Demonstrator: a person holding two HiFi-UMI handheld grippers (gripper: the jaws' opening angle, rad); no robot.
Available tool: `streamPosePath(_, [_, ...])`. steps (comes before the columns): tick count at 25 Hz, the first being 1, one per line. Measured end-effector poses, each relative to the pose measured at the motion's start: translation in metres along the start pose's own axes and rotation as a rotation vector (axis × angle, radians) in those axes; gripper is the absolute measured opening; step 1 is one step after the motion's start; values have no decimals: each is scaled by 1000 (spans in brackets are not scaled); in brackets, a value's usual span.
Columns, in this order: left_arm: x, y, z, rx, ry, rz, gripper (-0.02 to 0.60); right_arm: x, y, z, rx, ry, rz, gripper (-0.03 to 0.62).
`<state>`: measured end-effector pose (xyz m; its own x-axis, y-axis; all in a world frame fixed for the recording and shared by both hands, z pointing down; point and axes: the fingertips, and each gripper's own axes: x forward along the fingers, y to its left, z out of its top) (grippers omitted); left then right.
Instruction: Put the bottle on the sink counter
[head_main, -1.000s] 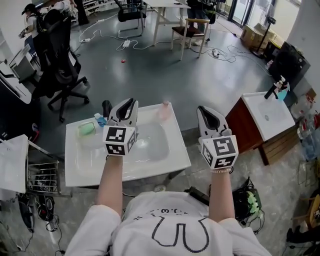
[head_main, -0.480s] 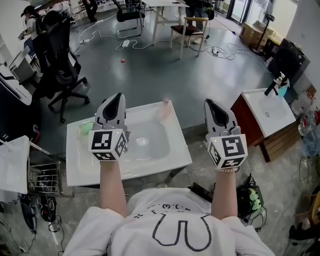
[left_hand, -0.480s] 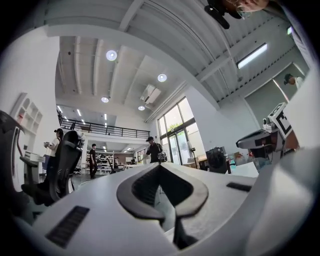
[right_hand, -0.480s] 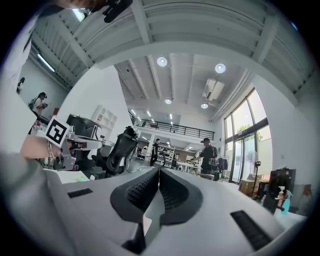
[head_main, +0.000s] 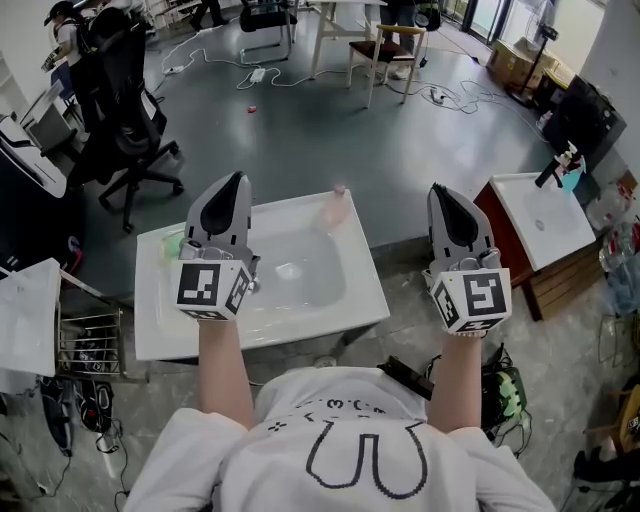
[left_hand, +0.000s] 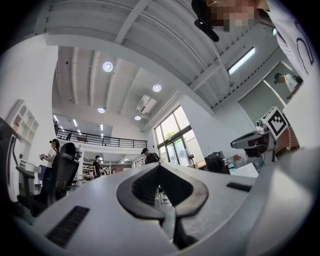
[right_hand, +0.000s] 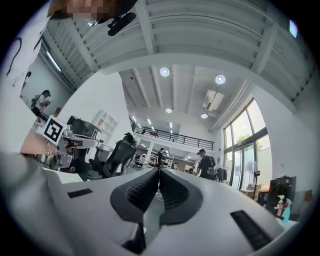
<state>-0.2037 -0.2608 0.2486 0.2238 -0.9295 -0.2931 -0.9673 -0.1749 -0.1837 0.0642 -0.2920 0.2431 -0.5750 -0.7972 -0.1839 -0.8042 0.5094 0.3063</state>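
A pale pink bottle (head_main: 337, 205) stands at the back right rim of the white sink counter (head_main: 300, 322) in the head view. Neither gripper touches it. My left gripper (head_main: 236, 180) is held up over the counter's left part, jaws shut with nothing between them. My right gripper (head_main: 444, 190) hangs off the counter's right side, over the floor, also shut and empty. Both gripper views look up at the ceiling; the left gripper (left_hand: 159, 167) and right gripper (right_hand: 159, 171) each show closed pads. A green object (head_main: 170, 243) lies at the counter's back left, partly hidden by the left gripper.
A second white sink on a wooden cabinet (head_main: 540, 215) stands to the right. A wire rack (head_main: 90, 345) sits left of the counter. A black office chair (head_main: 125, 110) and cables (head_main: 455, 95) are on the grey floor beyond. Bags lie by my feet (head_main: 505, 395).
The left gripper's jaws have closed, and it has moved left from over the basin. The right gripper has drifted right and away from the counter. The bottle has stayed put.
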Motion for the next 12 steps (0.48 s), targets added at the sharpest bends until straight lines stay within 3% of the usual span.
streamPosePath(12, [1, 4, -3, 43, 41, 20, 9, -2, 0, 0, -30, 18, -13, 29])
